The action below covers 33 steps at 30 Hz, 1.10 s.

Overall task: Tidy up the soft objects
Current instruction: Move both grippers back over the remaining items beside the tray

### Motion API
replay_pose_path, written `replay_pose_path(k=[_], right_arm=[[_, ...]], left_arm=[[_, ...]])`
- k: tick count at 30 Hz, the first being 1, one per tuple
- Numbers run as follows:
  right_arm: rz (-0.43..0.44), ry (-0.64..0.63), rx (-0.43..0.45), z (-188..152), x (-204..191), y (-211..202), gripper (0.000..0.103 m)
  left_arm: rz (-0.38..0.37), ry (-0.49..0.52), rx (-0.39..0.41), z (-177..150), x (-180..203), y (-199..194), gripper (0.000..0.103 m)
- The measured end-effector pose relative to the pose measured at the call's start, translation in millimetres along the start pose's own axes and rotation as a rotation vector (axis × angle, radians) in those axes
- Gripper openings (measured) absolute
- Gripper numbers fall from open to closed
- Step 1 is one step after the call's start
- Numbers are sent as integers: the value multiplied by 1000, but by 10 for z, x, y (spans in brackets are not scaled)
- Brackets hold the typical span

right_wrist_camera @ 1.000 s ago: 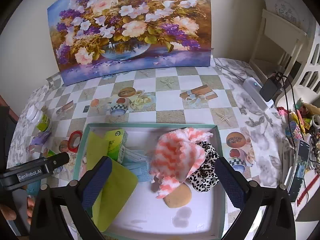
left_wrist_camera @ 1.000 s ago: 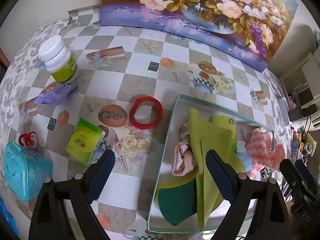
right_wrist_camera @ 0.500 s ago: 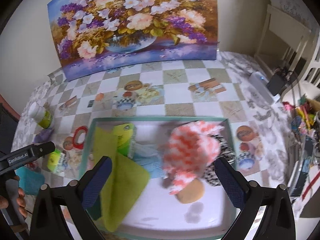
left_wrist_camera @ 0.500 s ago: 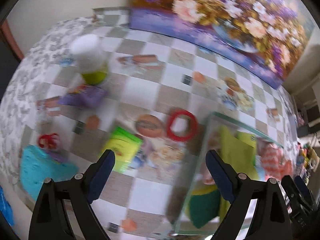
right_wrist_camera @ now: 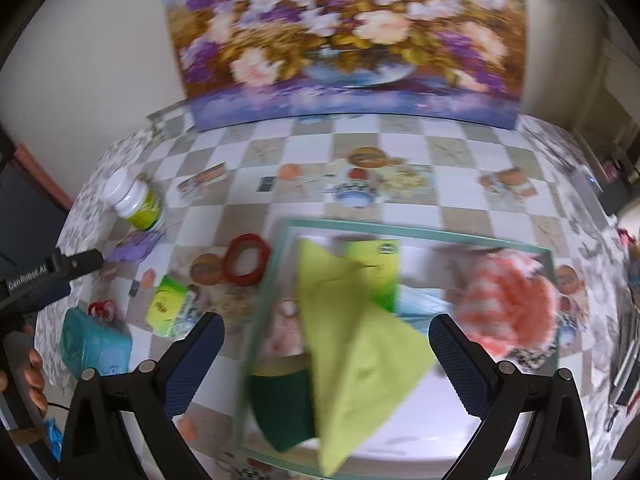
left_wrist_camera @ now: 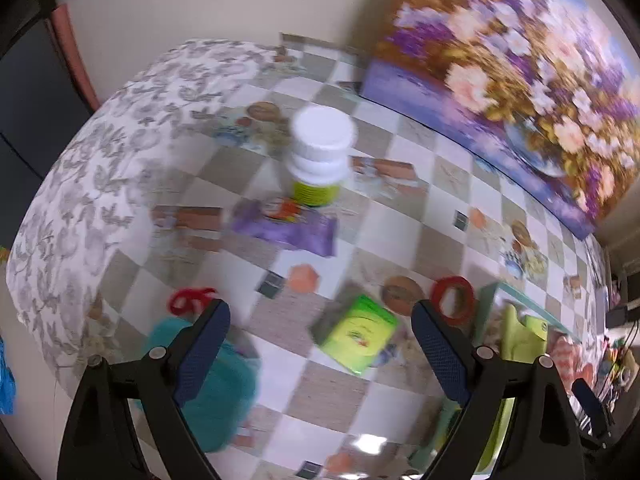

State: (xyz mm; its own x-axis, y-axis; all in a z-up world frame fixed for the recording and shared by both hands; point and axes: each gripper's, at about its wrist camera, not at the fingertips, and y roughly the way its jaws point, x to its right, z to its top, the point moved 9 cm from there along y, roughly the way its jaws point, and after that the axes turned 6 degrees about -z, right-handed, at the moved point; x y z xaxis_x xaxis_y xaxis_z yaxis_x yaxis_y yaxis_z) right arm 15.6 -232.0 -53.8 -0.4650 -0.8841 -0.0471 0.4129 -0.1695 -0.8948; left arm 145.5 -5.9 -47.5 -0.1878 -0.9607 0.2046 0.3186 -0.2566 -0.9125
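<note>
Hovering spread and empty, the left gripper (left_wrist_camera: 320,344) has the purple packet (left_wrist_camera: 286,228) straight ahead, lying crosswise; right gripper (right_wrist_camera: 326,350), also spread, sits farther off over the tray (right_wrist_camera: 400,230)

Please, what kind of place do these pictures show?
Probably a room in a home: a table under a checkered printed tablecloth, a flower painting leaning on the wall, and household items such as a white-capped bottle.
</note>
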Motion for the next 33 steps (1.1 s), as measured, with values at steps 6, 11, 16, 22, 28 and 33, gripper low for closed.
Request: replay_pose_path(k=[6, 11, 16, 22, 28, 33], right_arm=[[33, -73, 1, -9, -462, 77, 103], [76, -116, -19, -59, -821, 193, 103], [121, -120, -51, -98, -1084, 343, 103], [148, -133, -91, -134, -1318, 540, 103], [162, -136, -120, -130, -1473, 709, 103], [161, -170, -142, -150, -1634, 855, 103]], left_arm=[[8, -63, 8, 75, -377, -53, 92], [20, -99, 12, 106, -598, -64, 92], [30, -113, -4, 137, -760, -7, 92], [33, -132, -7, 232, -969, 33, 92], [48, -163, -1, 327, -1260, 60, 92], [48, -176, -22, 360, -1408, 149, 92]])
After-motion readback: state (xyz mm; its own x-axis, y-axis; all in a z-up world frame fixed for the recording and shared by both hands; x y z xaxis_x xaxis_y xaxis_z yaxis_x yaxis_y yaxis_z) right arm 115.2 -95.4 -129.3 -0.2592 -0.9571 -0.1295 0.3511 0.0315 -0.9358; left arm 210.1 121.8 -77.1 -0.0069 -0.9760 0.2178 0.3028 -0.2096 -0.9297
